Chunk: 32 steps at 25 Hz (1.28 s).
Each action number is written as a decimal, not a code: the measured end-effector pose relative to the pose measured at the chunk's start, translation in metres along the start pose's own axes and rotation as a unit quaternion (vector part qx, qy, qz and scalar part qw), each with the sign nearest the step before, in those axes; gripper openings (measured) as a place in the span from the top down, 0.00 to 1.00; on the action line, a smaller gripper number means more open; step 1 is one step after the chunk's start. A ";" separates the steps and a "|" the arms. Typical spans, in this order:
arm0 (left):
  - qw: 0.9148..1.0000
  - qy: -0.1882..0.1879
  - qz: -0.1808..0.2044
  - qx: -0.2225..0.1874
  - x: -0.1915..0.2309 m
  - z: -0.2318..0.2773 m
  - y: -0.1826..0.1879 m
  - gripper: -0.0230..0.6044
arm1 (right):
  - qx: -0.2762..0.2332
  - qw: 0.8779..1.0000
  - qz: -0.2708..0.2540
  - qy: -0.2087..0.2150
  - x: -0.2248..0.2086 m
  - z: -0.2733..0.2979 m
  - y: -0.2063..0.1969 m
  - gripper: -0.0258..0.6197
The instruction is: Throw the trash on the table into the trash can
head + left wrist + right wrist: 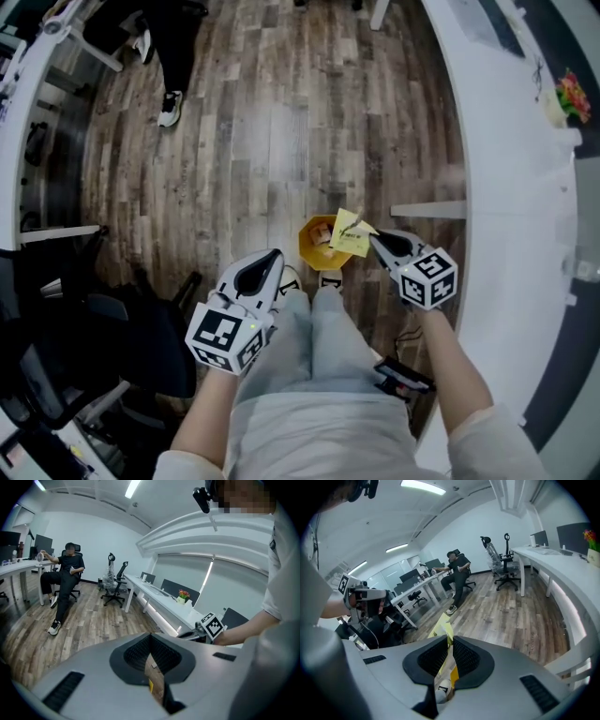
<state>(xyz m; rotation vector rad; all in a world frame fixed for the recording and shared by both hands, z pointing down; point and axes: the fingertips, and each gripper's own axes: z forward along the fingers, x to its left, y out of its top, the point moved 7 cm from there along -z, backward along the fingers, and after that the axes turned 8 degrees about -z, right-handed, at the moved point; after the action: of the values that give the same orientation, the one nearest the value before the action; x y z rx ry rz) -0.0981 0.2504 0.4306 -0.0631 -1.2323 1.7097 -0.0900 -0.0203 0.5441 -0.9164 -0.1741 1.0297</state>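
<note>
A crumpled yellow wrapper [349, 233] hangs over the right rim of a small orange trash can [315, 246] on the wood floor. My right gripper [374, 240] is shut on it. In the right gripper view the wrapper [441, 626] stands pinched between the dark pads of the right gripper [447, 640] and sticks out past the tips. My left gripper [273, 255] hovers left of the can, its jaws together. The left gripper view shows the left gripper [150, 639] with only a thin slit between the pads; floor shows through it and nothing is held.
A long curved white desk [506, 141] runs down the right side, with a flower pot [572, 94] on it. Black office chairs [94, 347] stand at the left. A seated person [65, 571] and empty chairs [115, 581] are farther off. My own legs are just below the can.
</note>
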 end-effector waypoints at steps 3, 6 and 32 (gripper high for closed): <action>1.000 0.004 -0.010 0.003 0.016 0.018 -0.014 0.96 | 0.016 1.000 -0.002 0.008 -0.011 0.026 -0.025 0.87; 1.000 0.011 -0.018 0.017 0.034 0.037 -0.035 0.96 | 0.036 0.999 0.006 0.015 -0.024 0.058 -0.059 0.87; 0.995 0.052 -0.064 0.057 0.147 0.127 -0.206 0.96 | 0.155 0.988 0.003 0.018 -0.073 0.266 -0.300 0.73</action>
<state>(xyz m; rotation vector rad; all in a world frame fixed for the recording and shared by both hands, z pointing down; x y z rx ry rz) -0.1042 0.2679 0.7131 -0.0057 -1.0392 1.6409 -0.0702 0.0159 0.9497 -0.6528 0.0202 1.0117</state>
